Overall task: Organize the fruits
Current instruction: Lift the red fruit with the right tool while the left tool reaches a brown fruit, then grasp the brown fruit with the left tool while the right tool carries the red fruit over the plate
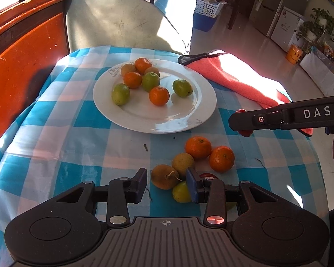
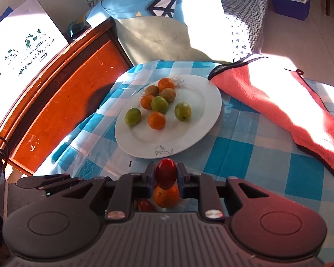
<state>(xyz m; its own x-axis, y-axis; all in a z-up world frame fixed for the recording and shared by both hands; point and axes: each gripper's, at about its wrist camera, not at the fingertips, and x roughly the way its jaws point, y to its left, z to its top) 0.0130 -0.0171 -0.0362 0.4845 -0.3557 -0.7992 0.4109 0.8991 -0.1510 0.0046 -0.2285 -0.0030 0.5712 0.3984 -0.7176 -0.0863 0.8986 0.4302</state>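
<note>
A white plate [image 1: 144,120] [image 2: 189,133] on the blue checked cloth holds several oranges, green fruits and brown fruits. More fruit lies loose on the cloth nearer me: two oranges [image 1: 198,146], two brown fruits [image 1: 183,162], a green fruit [image 1: 181,192] and a red tomato [image 1: 208,175]. My left gripper [image 1: 167,184] hangs open low over this pile, with a stemmed brown fruit [image 1: 164,176] lying in the gap and touching neither pad. My right gripper [image 2: 166,171] [image 1: 240,122] is shut on a red cherry tomato [image 2: 165,178], to the right of the plate and above the loose pile.
A pink towel [image 1: 233,75] [image 2: 278,102] lies over the table's far right. An orange wooden panel [image 1: 22,66] stands along the left edge. Under the right gripper lie an orange [image 2: 166,197] and another tomato [image 2: 144,205]. The room floor drops away beyond the right edge.
</note>
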